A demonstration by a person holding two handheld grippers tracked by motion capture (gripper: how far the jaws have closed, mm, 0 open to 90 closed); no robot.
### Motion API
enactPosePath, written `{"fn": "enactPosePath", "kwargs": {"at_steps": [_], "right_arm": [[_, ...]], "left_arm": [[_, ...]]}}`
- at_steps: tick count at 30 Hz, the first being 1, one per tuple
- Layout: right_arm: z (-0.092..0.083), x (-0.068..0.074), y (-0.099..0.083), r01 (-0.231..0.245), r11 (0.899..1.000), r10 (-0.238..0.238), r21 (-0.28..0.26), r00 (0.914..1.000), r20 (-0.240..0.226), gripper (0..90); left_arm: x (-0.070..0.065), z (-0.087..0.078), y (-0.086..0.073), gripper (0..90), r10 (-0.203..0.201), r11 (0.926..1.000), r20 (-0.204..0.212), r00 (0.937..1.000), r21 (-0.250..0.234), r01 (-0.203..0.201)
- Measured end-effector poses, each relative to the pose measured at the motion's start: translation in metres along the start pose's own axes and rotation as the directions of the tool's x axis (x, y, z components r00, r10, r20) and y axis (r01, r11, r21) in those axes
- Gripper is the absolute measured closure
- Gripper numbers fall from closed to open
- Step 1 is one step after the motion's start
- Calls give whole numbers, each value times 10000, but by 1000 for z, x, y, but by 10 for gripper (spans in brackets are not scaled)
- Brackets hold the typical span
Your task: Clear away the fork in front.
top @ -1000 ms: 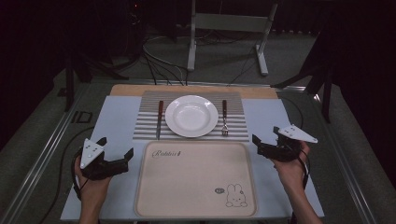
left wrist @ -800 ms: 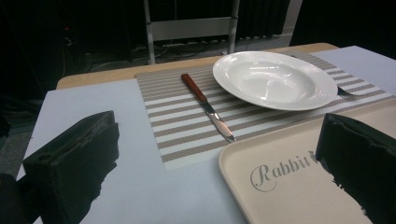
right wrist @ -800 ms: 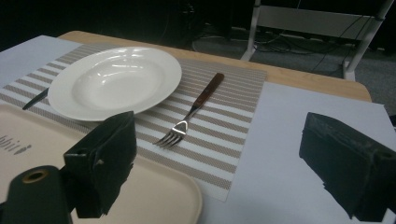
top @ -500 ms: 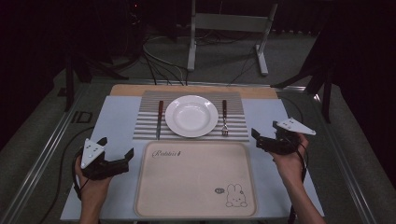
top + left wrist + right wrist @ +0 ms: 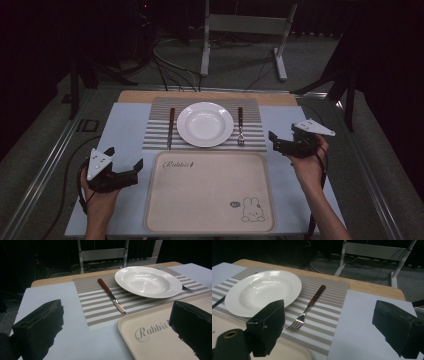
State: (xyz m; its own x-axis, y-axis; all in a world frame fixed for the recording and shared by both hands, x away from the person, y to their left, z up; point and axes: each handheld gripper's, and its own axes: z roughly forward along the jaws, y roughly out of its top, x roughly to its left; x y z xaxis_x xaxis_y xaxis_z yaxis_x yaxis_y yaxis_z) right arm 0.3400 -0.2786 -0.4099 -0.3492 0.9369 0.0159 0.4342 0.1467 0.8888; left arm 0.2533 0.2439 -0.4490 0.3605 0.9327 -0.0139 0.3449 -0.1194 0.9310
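Right gripper (image 5: 278, 142) is hovering above the light blue mat (image 5: 125, 125) near its right edge, jaws spread wide and gripping nothing; it is pointing toward the fork (image 5: 240, 128). In the right gripper view the fork (image 5: 308, 305) is lying between the two black jaws, farther off, tines toward the camera and dark wooden handle toward the far edge. The fork is lying on the striped placemat (image 5: 157, 131), just beside the right side of the white plate (image 5: 205, 124), apart from it. Left gripper (image 5: 129, 172) is sitting low near the mat's near-left corner, just left of the beige tray (image 5: 210, 200), jaws also wide apart and empty. In the left gripper view the knife (image 5: 112, 296) is lying on the placemat (image 5: 92, 302) just left of the plate (image 5: 147, 281), blade tip close to the tray (image 5: 150, 340) corner; whether it is touching the tray cannot be told. The tray is occupying the near-centre of the mat, printed with "Rabbit" and a small rabbit drawing (image 5: 251, 210), and is carrying nothing. The plate is sitting at the placemat's centre, empty.
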Motion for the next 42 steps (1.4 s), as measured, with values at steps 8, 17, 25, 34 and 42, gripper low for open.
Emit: {"fn": "enactPosePath", "kwargs": {"at_steps": [8,17,25,34,42], "right_arm": [[8,0,9,59,10000,-60,75,10000,74,114],[20,2,19,53,9998,-56,204,9999,143,113],[30,4,30,-64,9996,61,289,9999,127,113],[39,4,44,-87,9993,78,362,9997,251,113],[51,4,53,101,9981,-127,612,9991,412,113]], "left_arm": [[0,0,0,0,-35,10000,-21,10000,2,35],[1,0,-1,0,-27,10000,-33,10000,6,27],[1,0,-1,0,-20,10000,-36,10000,17,20],[1,0,-1,0,-18,10000,-36,10000,26,18],[1,1,-1,0,-35,10000,-33,10000,46,36]]}}
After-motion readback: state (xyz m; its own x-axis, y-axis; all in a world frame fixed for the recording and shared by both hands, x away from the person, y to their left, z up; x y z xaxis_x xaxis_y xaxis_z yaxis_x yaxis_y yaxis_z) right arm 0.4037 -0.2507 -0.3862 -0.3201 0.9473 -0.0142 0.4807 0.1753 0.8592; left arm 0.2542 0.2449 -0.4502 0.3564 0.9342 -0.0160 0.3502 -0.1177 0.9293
